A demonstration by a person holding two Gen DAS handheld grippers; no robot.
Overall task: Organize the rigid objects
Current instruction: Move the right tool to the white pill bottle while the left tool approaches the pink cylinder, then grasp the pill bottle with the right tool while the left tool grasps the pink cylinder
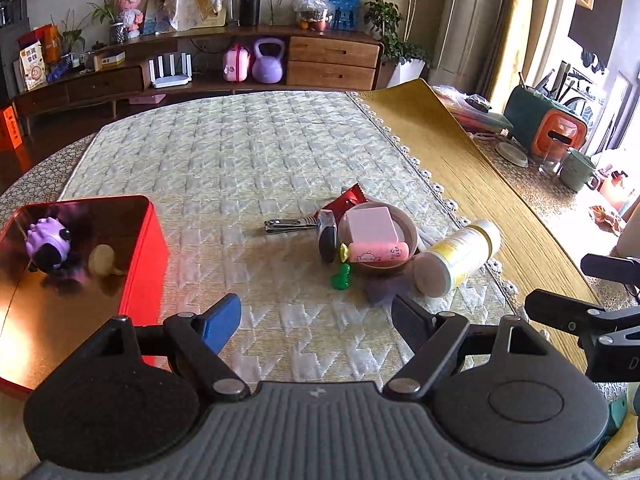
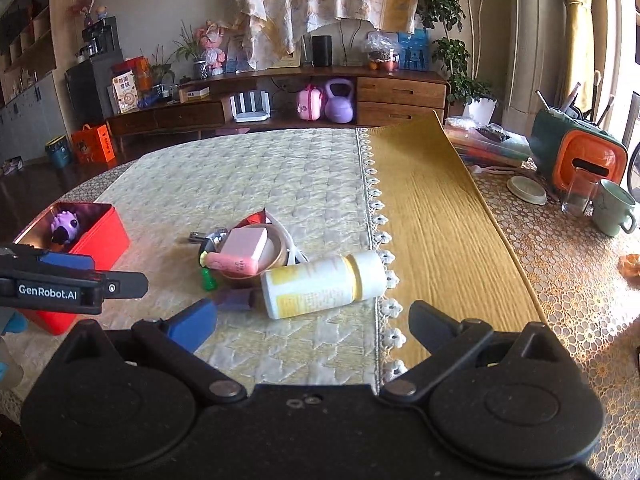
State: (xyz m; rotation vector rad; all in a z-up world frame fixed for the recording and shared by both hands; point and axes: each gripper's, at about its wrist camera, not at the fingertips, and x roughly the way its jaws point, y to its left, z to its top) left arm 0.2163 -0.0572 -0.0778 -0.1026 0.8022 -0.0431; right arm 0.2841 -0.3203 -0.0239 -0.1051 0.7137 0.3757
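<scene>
Both claws, the left gripper (image 1: 316, 320) and the right gripper (image 2: 312, 324), stood wide open and empty above the quilted mat (image 1: 240, 152). Near the mat's lace edge lay the white bottle (image 2: 324, 284), touching the wooden bowl (image 2: 280, 254) of clutter. Lying on its side, it would likely roll off if nudged.

Daylight enters from the right side of both views and overexposes that edge. A bright patch glares on the mirrored inner floor of the red rectangular metal tin (image 1: 152, 240). Fisheye distortion curves the table edges and darkens the corners. The far background is slightly soft.
</scene>
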